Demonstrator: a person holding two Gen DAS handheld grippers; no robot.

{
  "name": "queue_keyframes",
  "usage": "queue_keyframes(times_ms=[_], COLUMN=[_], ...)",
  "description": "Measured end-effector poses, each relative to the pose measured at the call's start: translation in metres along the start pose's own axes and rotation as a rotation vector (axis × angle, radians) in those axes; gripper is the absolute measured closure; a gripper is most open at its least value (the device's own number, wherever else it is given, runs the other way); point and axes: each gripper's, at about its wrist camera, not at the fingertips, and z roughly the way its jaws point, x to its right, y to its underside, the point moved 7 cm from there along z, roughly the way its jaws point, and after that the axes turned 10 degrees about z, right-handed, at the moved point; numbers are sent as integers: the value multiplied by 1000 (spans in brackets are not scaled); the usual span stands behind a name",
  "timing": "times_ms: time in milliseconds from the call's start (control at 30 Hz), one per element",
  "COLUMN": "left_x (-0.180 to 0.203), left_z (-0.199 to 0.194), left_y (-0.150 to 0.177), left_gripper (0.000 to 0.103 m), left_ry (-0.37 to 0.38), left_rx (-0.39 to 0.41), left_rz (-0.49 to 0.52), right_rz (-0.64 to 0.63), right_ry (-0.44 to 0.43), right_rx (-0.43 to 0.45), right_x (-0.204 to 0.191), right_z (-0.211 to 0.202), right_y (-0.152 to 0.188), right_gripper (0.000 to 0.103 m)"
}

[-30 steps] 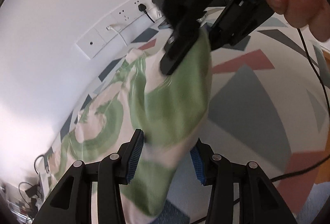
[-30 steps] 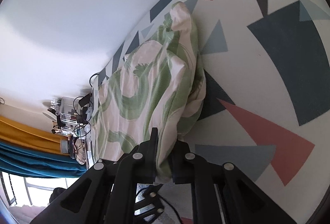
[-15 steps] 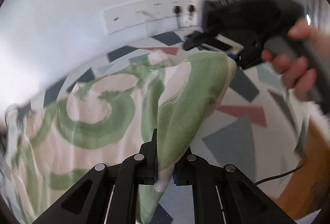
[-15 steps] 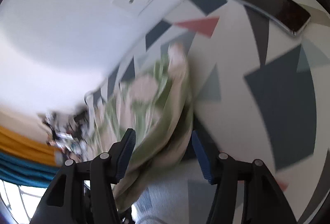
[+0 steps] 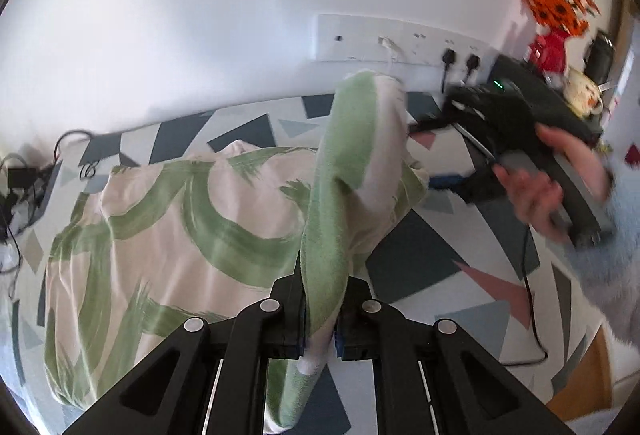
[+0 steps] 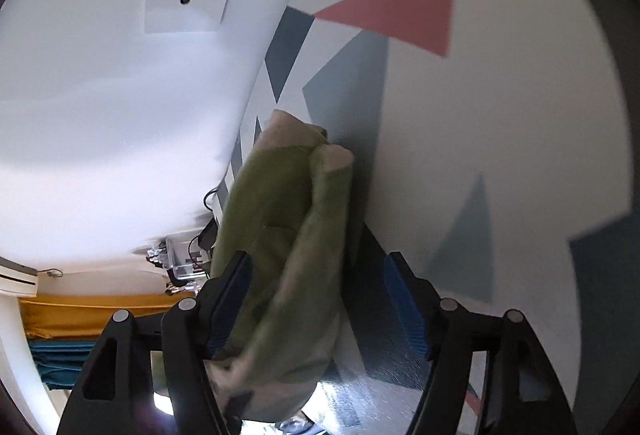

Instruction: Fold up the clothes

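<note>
On the patterned worktop [image 5: 420, 267], spread from about nine o'clock toward the centre of the left wrist view, lies the garment [image 5: 168, 219]: cream cloth brushed with broad green strokes, one edge hauled up into a tall ridge that runs from the bottom centre to twelve o'clock. It looks light and limp, with a soft, slightly fuzzy nap; it sags and bunches wherever it is not held, so it will likely drag and crumple rather than keep a crease. Hems and corners seem the sensible places to pinch it, since a grip mid-panel would only gather a wad.

The left gripper [image 5: 320, 327] has its jaws nearly shut, pinching the green fold at six o'clock. The right gripper [image 6: 316, 311] has just been opening its jaws; in its own view they stand wide, and a thick green bundle of the cloth hangs between them, lying against the left pad [image 6: 232, 299] while the right pad stands clear of it, so I judge nothing is gripped there. Seen from the left wrist, that gripper and the hand [image 5: 536, 191] holding it sit blurred at three o'clock.

The worktop is smooth, printed with slate, pale blue and pink triangles. Beyond it, a white wall carries a socket strip [image 5: 400, 43] at one o'clock with two black plugs.
</note>
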Motion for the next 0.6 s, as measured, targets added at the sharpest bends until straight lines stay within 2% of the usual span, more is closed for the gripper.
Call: queue_keyframes(times_ms=[100, 233, 367, 433, 467, 500, 567, 600], left_x=[17, 26, 28, 26, 26, 25, 26, 28], left_z=[-3, -1, -4, -8, -10, -13, -15, -16], left_y=[0, 2, 5, 6, 6, 6, 6, 5], left_gripper=[94, 95, 95, 95, 95, 95, 95, 95], left_ry=[-16, -9, -9, -13, -15, -13, 2, 11], left_rx=[-1, -8, -14, -10, -7, -4, -6, -5], left_rz=[58, 55, 31, 17, 11, 1, -14, -15], right_rz=[-4, -12, -3, -11, -11, -9, -14, -28], right_ry=[16, 58, 45, 41, 43, 39, 26, 21], right_rx=[-2, -23, -58, -68, -72, -82, -91, -85], right_x=[-5, -6, -6, -8, -7, -7, -9, -11], right_z=[3, 10, 20, 27, 30, 33, 36, 34], right_y=[-10, -18, -18, -15, -14, -12, -7, -4], right_gripper=[27, 27, 27, 31, 45, 70, 88, 92])
